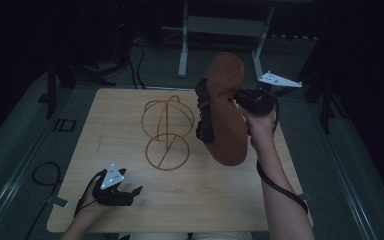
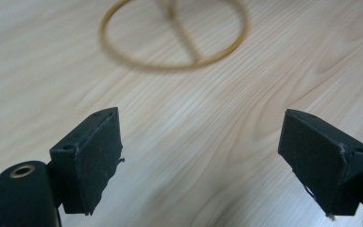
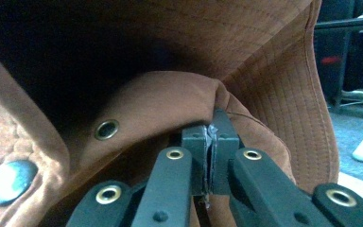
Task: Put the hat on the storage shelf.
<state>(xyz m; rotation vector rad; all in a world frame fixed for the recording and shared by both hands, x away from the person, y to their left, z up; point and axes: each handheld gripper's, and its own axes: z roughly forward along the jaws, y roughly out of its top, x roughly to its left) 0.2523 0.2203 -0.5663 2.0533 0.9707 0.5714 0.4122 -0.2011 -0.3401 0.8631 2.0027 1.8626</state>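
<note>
A brown fabric hat (image 1: 226,110) with a stitched brim and a black strap (image 1: 205,115) hangs above the table's right side. My right gripper (image 1: 240,100) is shut on a fold of it. In the right gripper view the jaws (image 3: 211,142) pinch the hat's brown cloth (image 3: 264,71) beside a metal eyelet (image 3: 107,128). A golden wire stand (image 1: 166,132), a round cage over a ring base, stands mid-table. My left gripper (image 1: 132,192) sits low near the front left of the table, open, with nothing between its pads. Its view looks past the open jaws (image 2: 201,142) at the stand's ring base (image 2: 172,38).
The wooden table (image 1: 220,200) has bare board around the stand. Behind it stand white frame legs (image 1: 182,50). A cable loop (image 1: 45,172) lies on the floor at the left. A cable (image 1: 275,185) trails from the right gripper along the forearm.
</note>
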